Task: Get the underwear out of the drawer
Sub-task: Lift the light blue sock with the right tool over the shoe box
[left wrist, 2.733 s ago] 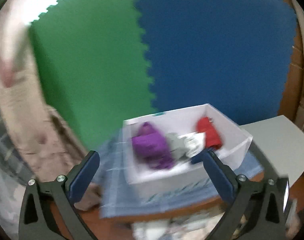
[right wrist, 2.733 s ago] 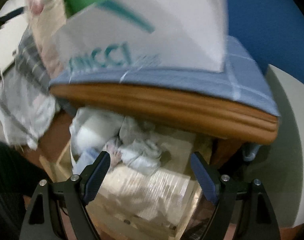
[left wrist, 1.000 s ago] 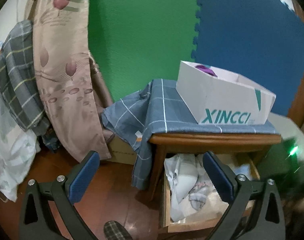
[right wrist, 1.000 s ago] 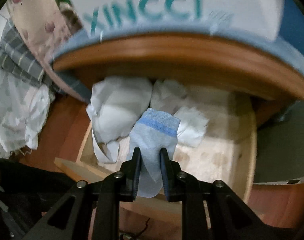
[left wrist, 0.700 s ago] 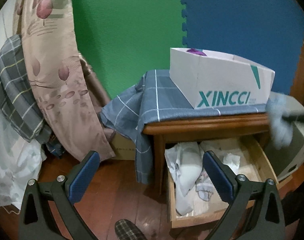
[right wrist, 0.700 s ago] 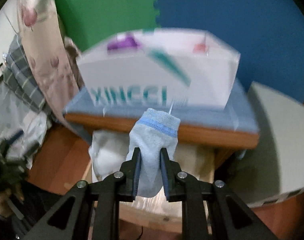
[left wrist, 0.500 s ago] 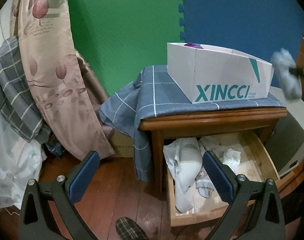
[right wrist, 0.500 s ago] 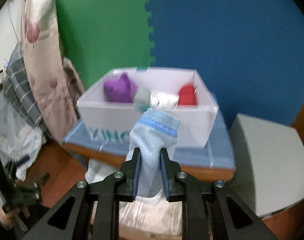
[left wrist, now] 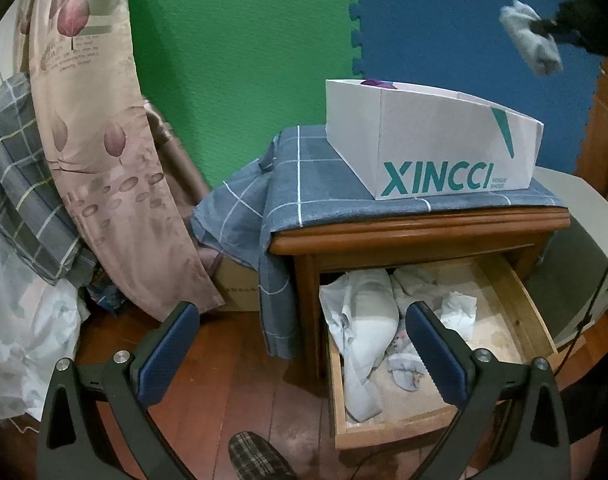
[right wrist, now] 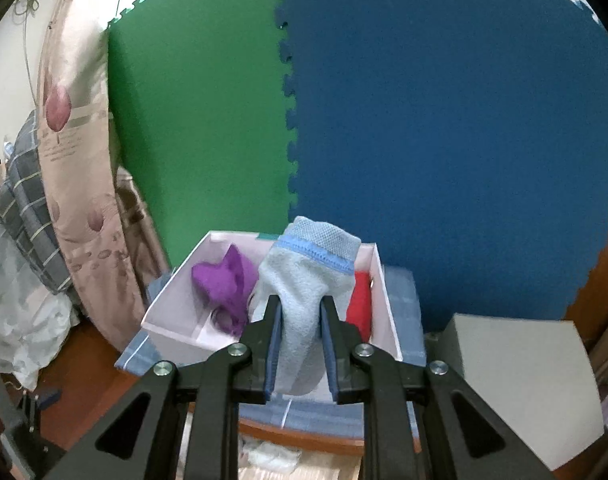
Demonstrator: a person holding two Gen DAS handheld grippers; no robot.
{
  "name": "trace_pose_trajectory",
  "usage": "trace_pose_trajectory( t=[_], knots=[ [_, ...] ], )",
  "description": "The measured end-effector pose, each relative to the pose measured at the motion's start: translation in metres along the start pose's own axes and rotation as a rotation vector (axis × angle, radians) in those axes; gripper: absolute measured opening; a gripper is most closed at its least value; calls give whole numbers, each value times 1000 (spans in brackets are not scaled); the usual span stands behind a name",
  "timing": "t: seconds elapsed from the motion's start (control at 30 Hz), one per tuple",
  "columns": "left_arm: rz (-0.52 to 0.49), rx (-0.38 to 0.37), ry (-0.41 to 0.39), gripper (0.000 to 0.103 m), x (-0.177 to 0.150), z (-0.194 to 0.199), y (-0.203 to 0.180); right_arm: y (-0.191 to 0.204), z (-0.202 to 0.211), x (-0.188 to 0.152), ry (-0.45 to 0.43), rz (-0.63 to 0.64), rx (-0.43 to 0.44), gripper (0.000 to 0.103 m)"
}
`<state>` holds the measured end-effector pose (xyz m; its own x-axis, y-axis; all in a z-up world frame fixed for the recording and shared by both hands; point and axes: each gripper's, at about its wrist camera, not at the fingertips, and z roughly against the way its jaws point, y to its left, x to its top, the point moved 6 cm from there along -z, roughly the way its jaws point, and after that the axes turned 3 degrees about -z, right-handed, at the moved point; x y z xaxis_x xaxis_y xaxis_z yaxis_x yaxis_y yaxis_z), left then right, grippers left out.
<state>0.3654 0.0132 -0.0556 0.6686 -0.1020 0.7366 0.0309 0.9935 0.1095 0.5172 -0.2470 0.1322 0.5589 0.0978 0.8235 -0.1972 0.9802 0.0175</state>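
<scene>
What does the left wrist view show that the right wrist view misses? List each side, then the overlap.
Left wrist only: the open drawer with pale garments inside, and the open left tool.

Right wrist only: the box's contents, a purple item and a red item.

Both: the white box, the checked cloth, and the right tool shut on the light blue garment.

The nightstand (left wrist: 416, 230) and open drawer (left wrist: 388, 430) are glossy varnished wood under a matt checked cloth (left wrist: 304, 184), the white box (left wrist: 436, 152) is smooth cardboard, the held pale-blue garment (right wrist: 304, 280) fuzzy knit, the wall mats (right wrist: 444, 120) textured foam.
</scene>
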Motion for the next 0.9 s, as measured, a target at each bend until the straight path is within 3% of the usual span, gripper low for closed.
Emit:
trace_pose_trajectory(
  t=[0.3, 0.9],
  knots=[
    [19, -26, 8, 102, 0, -2, -1, -10, -51, 22, 45, 58, -75, 19],
    [59, -68, 64, 102, -6, -14, 3, -27, -163, -53, 229, 56, -134, 19]
  ],
)
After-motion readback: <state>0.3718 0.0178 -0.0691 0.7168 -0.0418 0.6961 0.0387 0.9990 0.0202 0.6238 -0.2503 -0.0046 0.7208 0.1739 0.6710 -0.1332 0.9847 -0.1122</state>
